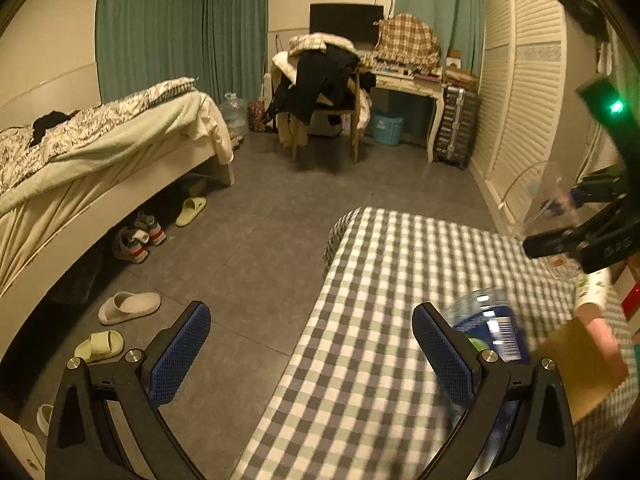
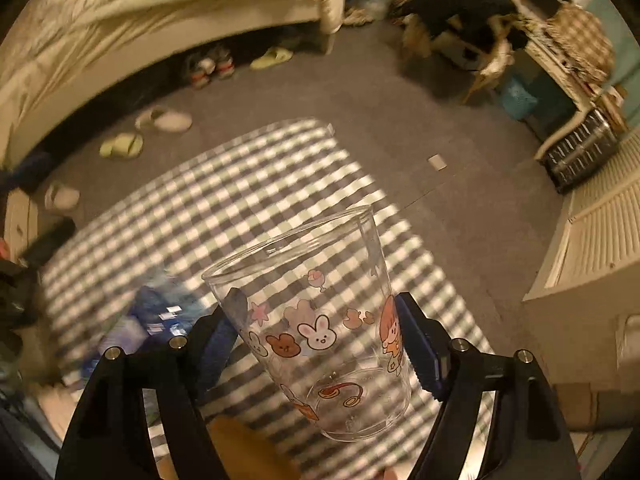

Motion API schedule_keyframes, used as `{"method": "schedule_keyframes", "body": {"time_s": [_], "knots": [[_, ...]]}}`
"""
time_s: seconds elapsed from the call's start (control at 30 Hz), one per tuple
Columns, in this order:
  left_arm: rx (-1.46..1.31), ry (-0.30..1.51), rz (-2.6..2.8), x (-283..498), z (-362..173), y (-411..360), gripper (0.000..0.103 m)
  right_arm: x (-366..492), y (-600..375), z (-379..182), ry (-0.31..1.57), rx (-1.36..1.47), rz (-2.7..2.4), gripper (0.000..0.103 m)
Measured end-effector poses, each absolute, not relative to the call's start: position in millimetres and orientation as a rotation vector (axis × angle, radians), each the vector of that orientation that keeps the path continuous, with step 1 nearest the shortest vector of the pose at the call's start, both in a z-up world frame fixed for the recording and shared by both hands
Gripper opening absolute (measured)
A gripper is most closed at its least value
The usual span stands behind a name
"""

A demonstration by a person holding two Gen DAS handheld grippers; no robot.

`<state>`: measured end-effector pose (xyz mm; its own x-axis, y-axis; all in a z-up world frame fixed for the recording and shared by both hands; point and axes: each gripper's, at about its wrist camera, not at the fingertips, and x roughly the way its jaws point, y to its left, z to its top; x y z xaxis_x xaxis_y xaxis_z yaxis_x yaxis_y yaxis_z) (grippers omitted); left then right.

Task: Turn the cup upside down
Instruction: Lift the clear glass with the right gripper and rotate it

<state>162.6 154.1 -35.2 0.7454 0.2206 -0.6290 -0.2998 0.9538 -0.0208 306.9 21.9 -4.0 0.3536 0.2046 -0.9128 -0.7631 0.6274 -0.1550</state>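
We have the clear cup [image 2: 320, 320] clamped mid-wall in the right hand-held gripper [image 2: 320, 332], raised above the checkered table [image 2: 240, 184], left hand-held gripper [image 1: 312, 352] apart and empty; cup looks light, thin, slick, so grip gently.

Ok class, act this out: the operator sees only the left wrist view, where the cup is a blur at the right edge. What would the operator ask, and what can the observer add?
Operator: Is the cup properly gripped?
Observer: Yes. The right gripper is shut on the clear plastic cup printed with cartoon animals, with a blue pad on each side.
Operator: Which way does its mouth point?
Observer: Away from the camera, out over the green-and-white checked tablecloth. Its base is nearest the camera.
Operator: Anything inside?
Observer: It looks empty.
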Motion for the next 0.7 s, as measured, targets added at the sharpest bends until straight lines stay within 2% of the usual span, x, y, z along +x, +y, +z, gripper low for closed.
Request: {"method": "schedule_keyframes", "body": {"time_s": [0.2,0.3,0.5,0.7], "knots": [[-0.129,0.61,0.249,125.8,-6.8,136.1,0.103,244.3,-25.9,65.8,1.023,-0.544,0.607,0.075],[-0.134,0.592,0.229,107.8,1.7,128.8,0.103,204.0,-56.3,76.9,1.058,-0.501,0.575,0.076],[-0.132,0.574,0.182,76.5,2.6,110.5,0.103,144.8,-110.0,32.2,1.197,-0.435,0.485,0.076],[-0.116,0.606,0.141,54.7,-16.2,91.5,0.103,127.5,-140.9,-36.3,1.29,-0.198,0.372,0.076]]}}
